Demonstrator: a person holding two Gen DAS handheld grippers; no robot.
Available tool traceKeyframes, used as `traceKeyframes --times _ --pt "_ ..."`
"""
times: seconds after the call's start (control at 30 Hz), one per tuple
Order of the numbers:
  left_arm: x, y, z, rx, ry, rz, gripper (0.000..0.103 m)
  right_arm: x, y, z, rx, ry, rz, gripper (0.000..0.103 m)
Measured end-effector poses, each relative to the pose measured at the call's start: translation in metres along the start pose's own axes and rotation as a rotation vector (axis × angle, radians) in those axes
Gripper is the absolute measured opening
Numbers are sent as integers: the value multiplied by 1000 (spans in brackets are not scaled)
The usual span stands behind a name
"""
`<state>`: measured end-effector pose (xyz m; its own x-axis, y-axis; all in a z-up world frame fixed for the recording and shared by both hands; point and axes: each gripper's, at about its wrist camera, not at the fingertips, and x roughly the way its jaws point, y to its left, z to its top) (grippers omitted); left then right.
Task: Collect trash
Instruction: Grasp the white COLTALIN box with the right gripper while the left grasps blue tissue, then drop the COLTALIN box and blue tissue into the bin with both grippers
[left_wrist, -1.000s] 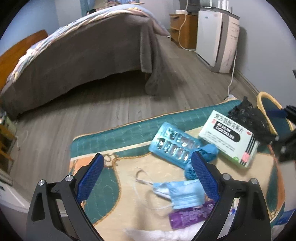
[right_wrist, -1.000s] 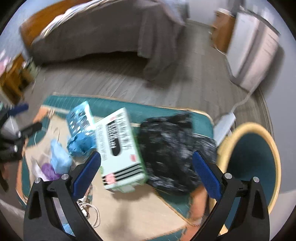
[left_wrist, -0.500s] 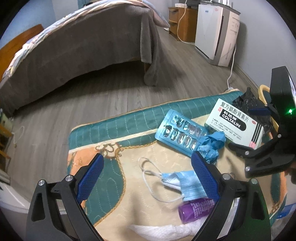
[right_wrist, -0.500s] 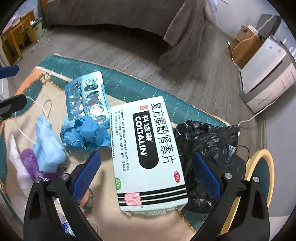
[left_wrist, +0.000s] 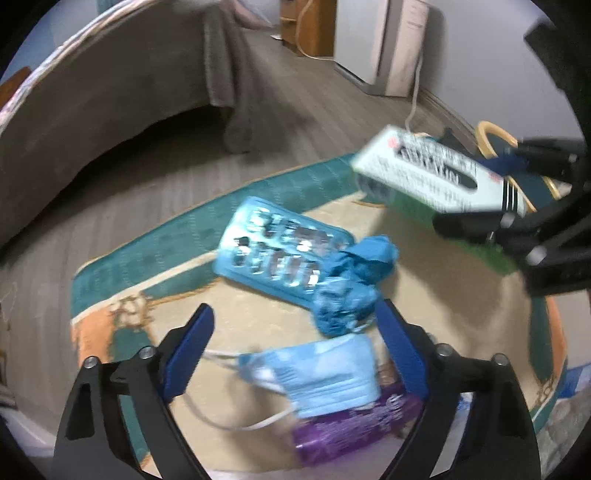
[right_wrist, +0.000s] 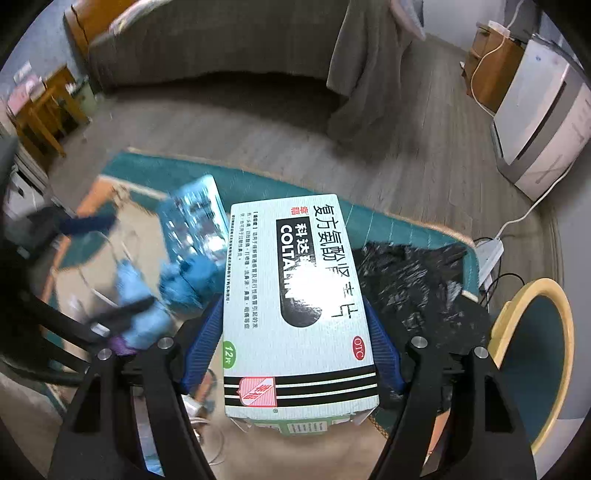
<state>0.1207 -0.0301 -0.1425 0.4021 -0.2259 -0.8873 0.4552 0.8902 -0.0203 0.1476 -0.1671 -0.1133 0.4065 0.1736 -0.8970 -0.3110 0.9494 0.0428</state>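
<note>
Jaws of right gripper (right_wrist: 291, 343) clamp medicine box (right_wrist: 295, 302), seemingly lifted.

A white medicine box (right_wrist: 295, 306) printed with black Chinese characters and "COLTALIN" is clamped by its long sides between blue gripper pads, tilted above a teal-and-beige rug (left_wrist: 258, 206). On the rug lie a blue blister pack (left_wrist: 280, 249) touching a crumpled blue glove (left_wrist: 354, 284), a light-blue face mask (left_wrist: 325, 376) overlapping a purple wrapper (left_wrist: 354, 424), and a crumpled black plastic bag (right_wrist: 413, 280).
</note>
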Motion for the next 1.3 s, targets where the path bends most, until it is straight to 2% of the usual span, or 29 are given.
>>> traceKeyframes --times 0.17,0.27,0.33,0.37,0.4,0.43,0.67,0.8,0.97,1.07,1.17,1.3 --pt "11 -11 1 4 31 -39 71 -22 -11 -3 38 -43 -1 71" --pt "14 -17 0 27 48 -37 59 -27 -15 -6 48 -47 -10 71" --pt "15 -20 -3 44 63 -41 41 -30 -18 -9 57 -44 -15 71" --pt "15 -21 -4 51 68 -44 41 -32 -17 -10 61 -43 -15 71" --pt "14 -23 -4 61 65 -35 29 -34 -18 -11 68 -45 -12 71" --pt "12 -24 -5 72 65 -30 26 -36 -19 -12 74 -48 -9 71" --pt "-22 -38 -4 108 -9 20 22 -62 -20 -27 85 -80 -12 71" --pt "-46 -48 -3 110 -51 36 22 -91 -22 -40 76 -117 -40 71" --pt "-90 -69 1 100 -131 1 22 -136 -43 -61 183 -190 -92 71" --pt "-114 -91 5 98 -193 -43 22 -151 -54 -80 248 -191 -99 71" --pt "-122 -104 6 89 -211 -71 22 -163 -66 -97 312 -184 -111 71" --pt "-127 -116 6 38 -225 -122 22 -170 -75 -103 335 -201 -126 71"
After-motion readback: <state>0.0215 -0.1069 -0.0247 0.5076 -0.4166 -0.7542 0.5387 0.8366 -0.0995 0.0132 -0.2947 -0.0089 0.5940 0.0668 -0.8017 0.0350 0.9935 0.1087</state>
